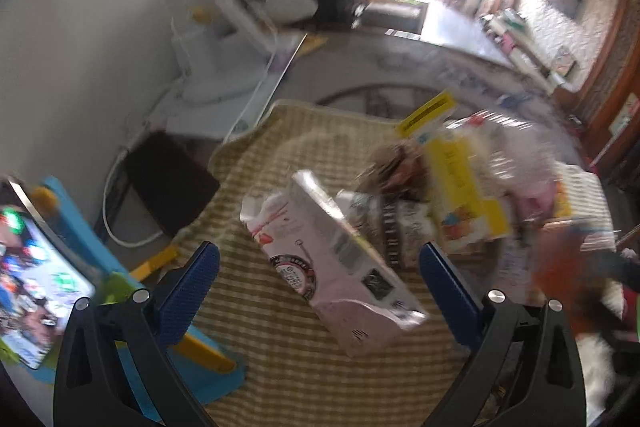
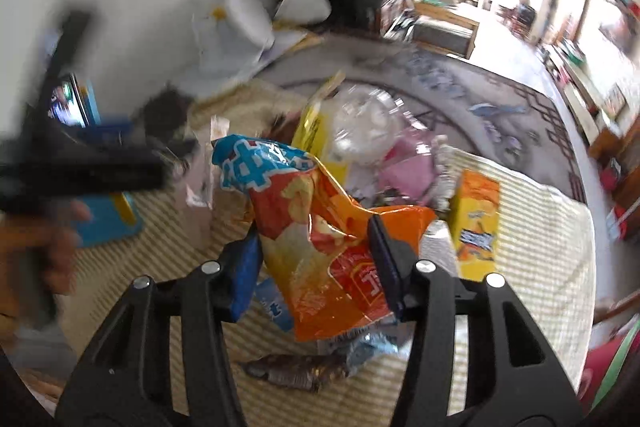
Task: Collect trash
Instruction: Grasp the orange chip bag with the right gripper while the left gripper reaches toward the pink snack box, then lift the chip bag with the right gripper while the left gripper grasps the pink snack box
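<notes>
Right wrist view: the right gripper [image 2: 314, 261] clamps a crinkled orange snack bag [image 2: 320, 247]; the left gripper [image 1: 320, 279] hangs open above a pale pink carton [image 1: 340, 267].

The left claw [image 1: 320, 291] was held pointing steeply downward, its two blue-padded fingers [image 1: 192, 291] spread wide apart with nothing pressed between the pads. The right claw [image 2: 316, 267] was likewise angled downward, and its blue pads [image 2: 244, 275] were closed against both sides of an orange chip bag [image 2: 320, 251], which was gripped between them. In the right wrist view a blurred hand [image 2: 48, 251] was seen at the left edge, wrapped around the dark handle of the other claw.
</notes>
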A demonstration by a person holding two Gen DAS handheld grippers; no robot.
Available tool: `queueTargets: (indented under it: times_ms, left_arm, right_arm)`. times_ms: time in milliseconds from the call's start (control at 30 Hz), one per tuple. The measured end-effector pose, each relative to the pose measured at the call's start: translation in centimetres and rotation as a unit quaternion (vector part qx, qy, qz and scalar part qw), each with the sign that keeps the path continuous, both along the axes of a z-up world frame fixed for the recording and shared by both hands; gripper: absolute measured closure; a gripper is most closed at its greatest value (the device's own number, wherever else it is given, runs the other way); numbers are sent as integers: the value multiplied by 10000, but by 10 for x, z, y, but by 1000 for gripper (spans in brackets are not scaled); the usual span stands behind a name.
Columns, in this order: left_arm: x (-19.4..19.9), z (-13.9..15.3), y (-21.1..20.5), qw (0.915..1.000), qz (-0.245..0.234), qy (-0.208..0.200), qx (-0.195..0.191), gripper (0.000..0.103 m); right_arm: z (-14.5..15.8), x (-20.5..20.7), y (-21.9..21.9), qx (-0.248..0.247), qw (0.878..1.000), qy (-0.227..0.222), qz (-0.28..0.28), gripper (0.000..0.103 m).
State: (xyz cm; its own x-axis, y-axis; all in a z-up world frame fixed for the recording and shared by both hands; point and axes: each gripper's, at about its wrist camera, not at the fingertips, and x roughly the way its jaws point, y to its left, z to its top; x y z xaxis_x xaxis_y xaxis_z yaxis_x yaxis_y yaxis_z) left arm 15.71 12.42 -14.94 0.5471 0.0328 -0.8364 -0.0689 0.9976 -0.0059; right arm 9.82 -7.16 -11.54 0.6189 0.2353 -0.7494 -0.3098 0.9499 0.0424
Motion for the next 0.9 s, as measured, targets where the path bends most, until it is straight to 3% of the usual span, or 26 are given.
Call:
queueTargets:
  times_ms: [33,100,200,333,400,433,467,500,533,767,900]
  left_arm:
    - [4,-9,1,9999,76,92,37,8]
    - [9,-18,-8,9986,88,-19,517,8]
    - [14,-28,-16,9991,-189,106,355,18]
    - [24,-41,-17,9991,-118,179,363,16]
    - [27,-45,-17,9992,-185,220,271,37]
    - [29,-48,-18,9990,-173,264,311,56]
    - [29,-46,-19,9987,-156,211,444,66]
    - [27,-44,-19,9988,-153,206,411,73]
    - [26,-42,-17,9991,-122,228,325,86]
    - [-6,-23,-25,9998,186,-33,65,87]
    - [-22,-20,-31,9983,574,-63,115,81]
  right_arm:
    - [6,-5,-5,80,9999,-58,-108,53]
    - [14,-12,-11,155,9994,-138,-262,53]
    - [20,-25,-21,131,9983,-220,-526,53]
    - [27,-43,-44,87,9953,-281,-920,53]
    - [30,-51,-57,80,9934,-319,-1103,53]
    - [32,-55,-64,88,9924,-339,-1176,53]
    - [33,-59,-72,108,9915,-366,-1247,53]
    - [36,-63,-81,142,9901,-405,-1333,53]
    - [37,-65,-87,166,9894,-430,-1377,53]
    - [46,-74,-135,351,9894,-633,-1258,53]
    - [40,-71,-160,501,9936,-419,-926,53]
